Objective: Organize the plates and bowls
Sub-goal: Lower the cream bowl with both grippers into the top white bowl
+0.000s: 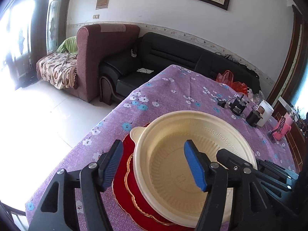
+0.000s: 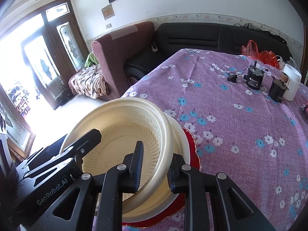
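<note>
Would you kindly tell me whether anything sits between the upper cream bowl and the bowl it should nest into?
Nothing visible does. The upper bowl leans tilted inside the lower bowl, its rim between the fingers of the right gripper. The visible part of the lower bowl's inside is bare.

Lighting: strong daylight from the glazed doors (image 2: pixel 41 57) at left, blown out to white; floor (image 1: pixel 38 115) beneath washed out by glare; tabletop (image 2: pixel 240 125) evenly lit, shadows soft; right window edge in the left wrist view also overexposed. Quality: heavy fisheye bending at the edges, dark corner vignette; centre sharp, near black gripper parts slightly soft.
</note>
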`<state>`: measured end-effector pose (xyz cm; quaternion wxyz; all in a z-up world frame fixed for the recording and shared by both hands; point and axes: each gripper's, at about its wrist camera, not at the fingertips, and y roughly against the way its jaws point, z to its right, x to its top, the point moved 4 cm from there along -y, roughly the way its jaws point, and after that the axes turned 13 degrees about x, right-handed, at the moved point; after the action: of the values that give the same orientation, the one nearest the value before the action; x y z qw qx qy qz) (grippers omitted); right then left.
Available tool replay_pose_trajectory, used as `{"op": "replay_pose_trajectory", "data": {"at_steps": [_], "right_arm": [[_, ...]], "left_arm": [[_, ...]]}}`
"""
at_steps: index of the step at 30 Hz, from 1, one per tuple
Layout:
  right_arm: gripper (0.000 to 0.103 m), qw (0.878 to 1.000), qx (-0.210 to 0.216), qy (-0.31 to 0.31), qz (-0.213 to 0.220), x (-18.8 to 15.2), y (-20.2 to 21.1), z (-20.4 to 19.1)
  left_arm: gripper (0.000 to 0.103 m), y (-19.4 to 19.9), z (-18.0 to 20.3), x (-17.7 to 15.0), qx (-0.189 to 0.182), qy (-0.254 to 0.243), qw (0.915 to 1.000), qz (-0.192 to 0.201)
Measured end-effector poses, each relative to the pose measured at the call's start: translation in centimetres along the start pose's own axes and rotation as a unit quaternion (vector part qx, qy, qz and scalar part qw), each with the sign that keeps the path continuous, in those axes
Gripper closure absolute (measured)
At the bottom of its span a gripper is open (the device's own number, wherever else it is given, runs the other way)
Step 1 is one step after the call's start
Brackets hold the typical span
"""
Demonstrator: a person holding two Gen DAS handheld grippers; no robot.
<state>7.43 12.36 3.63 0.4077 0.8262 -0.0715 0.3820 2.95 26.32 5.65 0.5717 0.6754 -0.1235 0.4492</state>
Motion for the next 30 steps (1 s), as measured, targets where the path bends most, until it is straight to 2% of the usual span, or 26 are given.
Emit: {"op": "replay_pose_trajectory", "data": {"at_steps": [8,13,20,26,28,30], "right_arm": [[0.071,1.0,-0.001,-0.005,0.01,0.2,0.3,0.2],[0.055,1.0,0.004,-0.016,0.017,0.2,0.5,0.6],[0.039,0.999,0.012,-0.016,0.04,0.7,1.5,0.0],[0.037,0.998,0.015,-0.015,0.059,1.0,2.8,-0.1],[0.036,0.998,0.015,-0.016,0.065,1.0,3.4,-0.1],[0.032,0.997,0.015,-0.017,0.072,1.0,4.1,-0.1]], "left_arm": [[0.034,0.1,-0.4,-0.1,0.001,0.003,1.0,-0.001],[0.034,0.2,-1.0,0.0,0.001,0.011,0.9999,-0.001],[0.031,0.4,-1.4,-0.1,-0.006,0.019,0.9998,-0.002],[0.024,1.7,-1.9,-0.1,-0.008,0.033,0.9994,0.005],[0.017,2.5,-2.2,0.0,0.001,0.042,0.999,0.015],[0.014,3.5,-2.5,0.1,0.013,0.05,0.9982,0.03]]}}
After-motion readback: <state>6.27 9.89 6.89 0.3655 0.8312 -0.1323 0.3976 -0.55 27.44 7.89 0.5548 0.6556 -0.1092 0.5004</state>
